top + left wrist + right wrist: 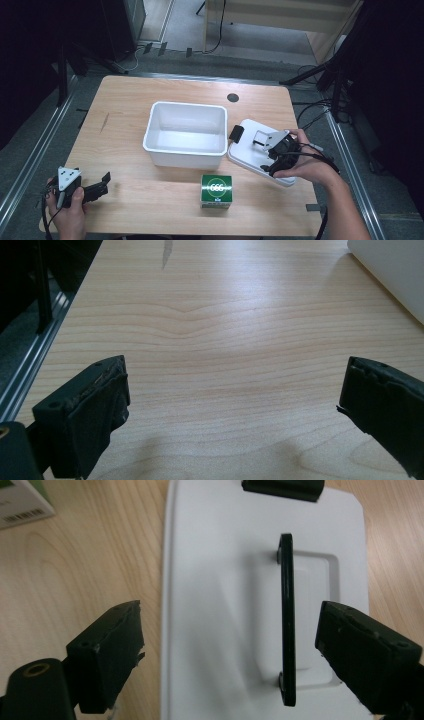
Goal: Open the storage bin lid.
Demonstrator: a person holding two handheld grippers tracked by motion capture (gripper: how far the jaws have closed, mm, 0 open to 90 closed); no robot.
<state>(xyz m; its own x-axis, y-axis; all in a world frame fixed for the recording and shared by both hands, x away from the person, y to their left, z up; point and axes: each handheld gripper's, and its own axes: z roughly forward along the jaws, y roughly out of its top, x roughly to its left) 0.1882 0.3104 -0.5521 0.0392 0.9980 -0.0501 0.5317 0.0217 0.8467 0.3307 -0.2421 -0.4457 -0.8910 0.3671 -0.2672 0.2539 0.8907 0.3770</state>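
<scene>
Right gripper view: lid (220, 605) flat on desk (90, 580) beside empty bin (186, 132), right gripper (227, 650) fingers spread over its black handle (286, 620), pinching nothing; green box (216, 190) seemingly not yet packed, left gripper (235, 410) spread idle.

White lid (220, 605) cut off at bottom edge.

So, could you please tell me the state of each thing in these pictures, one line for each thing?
White bin: upright, uncovered, empty inside.
White lid: off the bin, lying flat on the table to the bin's right, handle side up.
Black handle: standing up from the lid, not gripped.
Green box: closed, standing in front of the bin.
Left hand-held gripper: open, nothing between its jaws.
Right hand-held gripper: open above the lid.
</scene>
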